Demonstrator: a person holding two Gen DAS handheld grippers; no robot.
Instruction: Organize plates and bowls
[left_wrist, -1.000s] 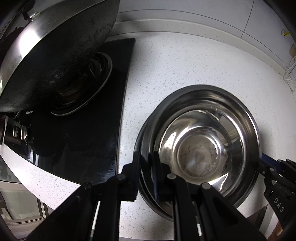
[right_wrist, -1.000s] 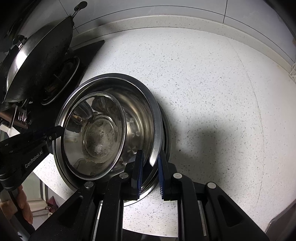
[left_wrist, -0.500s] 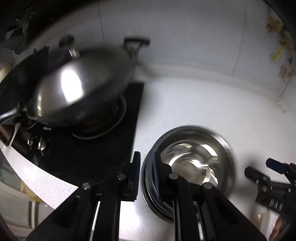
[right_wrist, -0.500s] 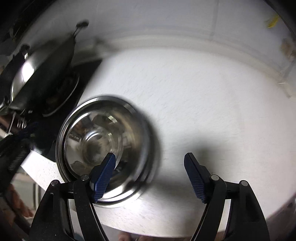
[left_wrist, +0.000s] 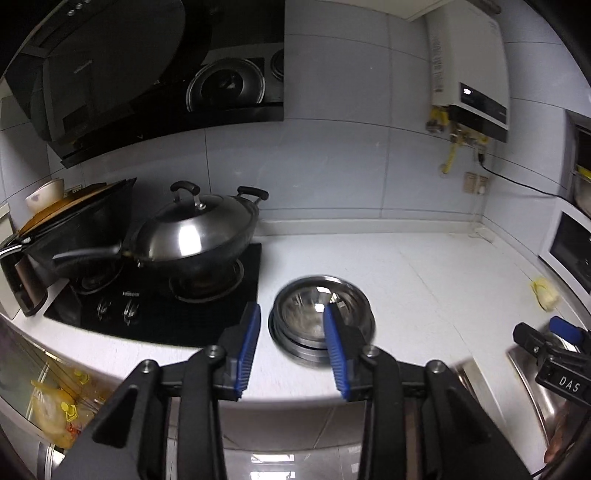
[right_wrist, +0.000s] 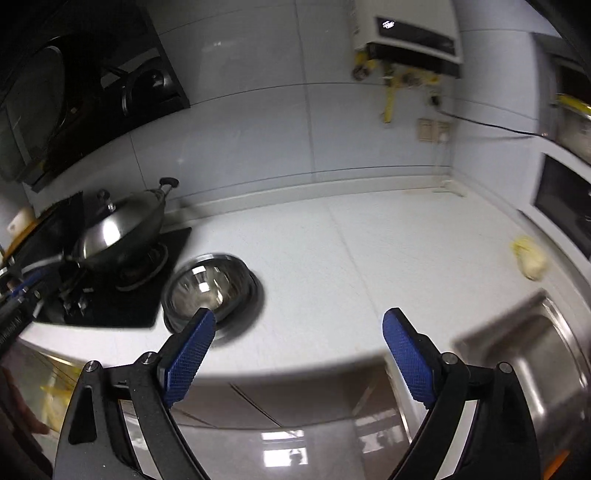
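A stack of nested steel bowls (left_wrist: 320, 320) stands on the white counter (left_wrist: 424, 280) just right of the black hob; it shows too as the bowl stack (right_wrist: 212, 286) in the right wrist view. My left gripper (left_wrist: 291, 326) hangs above and short of the stack, its jaws opening, nothing between them. My right gripper (right_wrist: 299, 332) is pulled back over the counter's front edge, jaws opening wide and empty. The right gripper (left_wrist: 554, 339) also shows at the left view's right edge.
A lidded wok (left_wrist: 195, 232) sits on the hob (left_wrist: 159, 306) left of the bowls. A steel sink (right_wrist: 532, 354) lies at the right. A yellow cloth (right_wrist: 528, 256) rests near the right wall. A water heater (left_wrist: 469, 66) hangs on the tiled wall.
Both grippers let go of the bowls' rims, opened, and drew back and up from the counter. The bowl stack stays by the hob and looks smaller and farther.
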